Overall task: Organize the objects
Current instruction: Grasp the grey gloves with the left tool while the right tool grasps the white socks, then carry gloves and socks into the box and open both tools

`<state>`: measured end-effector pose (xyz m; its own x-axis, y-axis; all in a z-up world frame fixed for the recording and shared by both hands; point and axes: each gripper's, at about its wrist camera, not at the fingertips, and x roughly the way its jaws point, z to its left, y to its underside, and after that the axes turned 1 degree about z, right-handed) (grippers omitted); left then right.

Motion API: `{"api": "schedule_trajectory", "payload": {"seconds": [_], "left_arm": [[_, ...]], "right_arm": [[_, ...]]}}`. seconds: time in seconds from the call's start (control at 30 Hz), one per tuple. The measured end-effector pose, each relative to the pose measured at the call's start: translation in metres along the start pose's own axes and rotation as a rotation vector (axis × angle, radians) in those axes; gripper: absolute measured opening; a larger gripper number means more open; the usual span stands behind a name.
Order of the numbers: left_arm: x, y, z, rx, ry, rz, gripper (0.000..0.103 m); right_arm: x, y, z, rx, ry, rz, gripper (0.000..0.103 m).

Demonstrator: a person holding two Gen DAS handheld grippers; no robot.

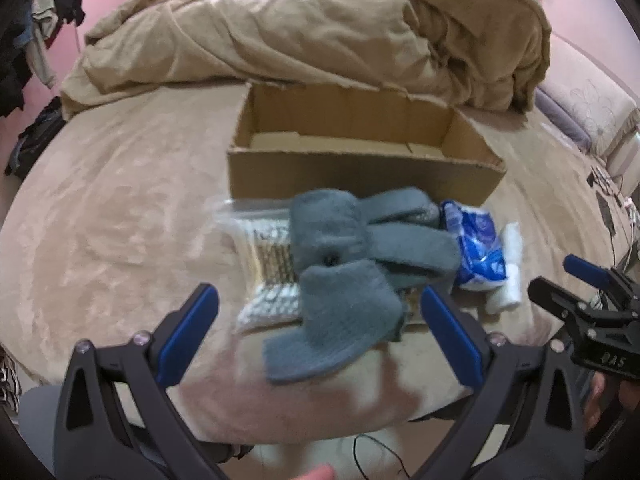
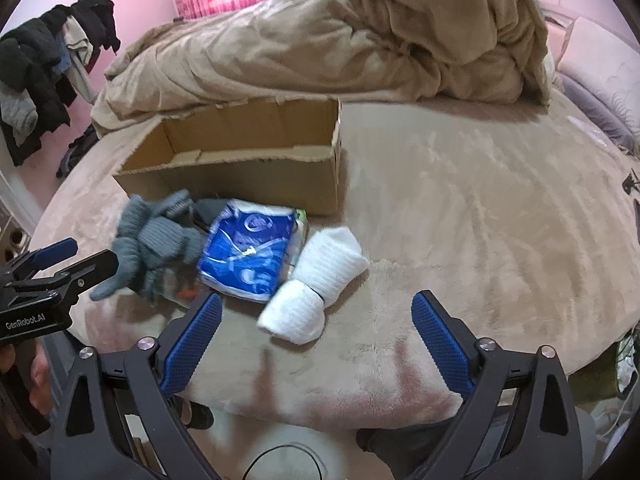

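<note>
Knit grey socks [image 1: 352, 276] — crumpled, beside corrugated box [image 1: 360, 178]

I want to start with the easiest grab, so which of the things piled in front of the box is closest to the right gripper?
The rolled white towel. It lies at the right end of the pile, just ahead of the open right gripper; the blue packet and grey gloves lie further left.

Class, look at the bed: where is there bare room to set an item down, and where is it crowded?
Free: the bed cover right of the cardboard box, and the cover left of the box. The box floor looks bare. Crowded: the strip before the box, with grey socks, blue packet and white roll.
</note>
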<state>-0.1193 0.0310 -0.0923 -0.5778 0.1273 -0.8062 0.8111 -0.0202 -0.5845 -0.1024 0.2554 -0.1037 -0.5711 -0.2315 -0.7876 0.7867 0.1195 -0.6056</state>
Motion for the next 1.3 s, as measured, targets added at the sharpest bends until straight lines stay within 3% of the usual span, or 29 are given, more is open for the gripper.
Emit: {"api": "schedule_trajectory", "payload": {"seconds": [0.07,0.17,0.23,0.33,0.37,0.43,0.57,0.73,1.0,1.3], "left_arm": [[0.006,-0.001,-0.003,0.016,0.007,-0.001,0.101],[0.018,-0.001,-0.007,0.038,0.009,0.009,0.087],[0.027,0.000,-0.010,0.048,0.016,0.025,0.073],[0.028,0.000,-0.013,0.067,0.018,0.011,0.061],[0.029,0.000,-0.013,0.070,0.022,0.009,0.060],[0.030,0.001,-0.012,0.068,0.026,0.009,0.056],[0.022,0.003,-0.009,0.042,0.054,-0.007,0.048],[0.007,0.006,-0.005,0.027,0.066,-0.037,0.046],[-0.028,0.005,0.004,-0.003,0.075,-0.086,0.046],[-0.074,-0.020,0.003,-0.013,0.137,-0.142,0.046]], "right_arm": [[0.009,0.001,-0.005,0.012,0.004,0.013,0.092],[0.023,0.000,-0.014,0.039,0.010,0.029,0.091],[0.032,-0.001,-0.018,0.046,0.012,0.038,0.083],[0.043,-0.002,-0.022,0.069,-0.025,0.048,0.080],[0.045,-0.002,-0.023,0.078,-0.046,0.051,0.077],[0.047,-0.001,-0.022,0.096,-0.098,0.053,0.060],[0.052,0.002,-0.015,0.093,-0.166,0.076,0.047],[0.047,0.002,-0.021,0.109,-0.195,0.068,0.043],[0.024,-0.003,-0.015,0.053,-0.131,0.024,0.042],[-0.024,-0.028,-0.013,0.008,-0.088,-0.058,0.042]]}}
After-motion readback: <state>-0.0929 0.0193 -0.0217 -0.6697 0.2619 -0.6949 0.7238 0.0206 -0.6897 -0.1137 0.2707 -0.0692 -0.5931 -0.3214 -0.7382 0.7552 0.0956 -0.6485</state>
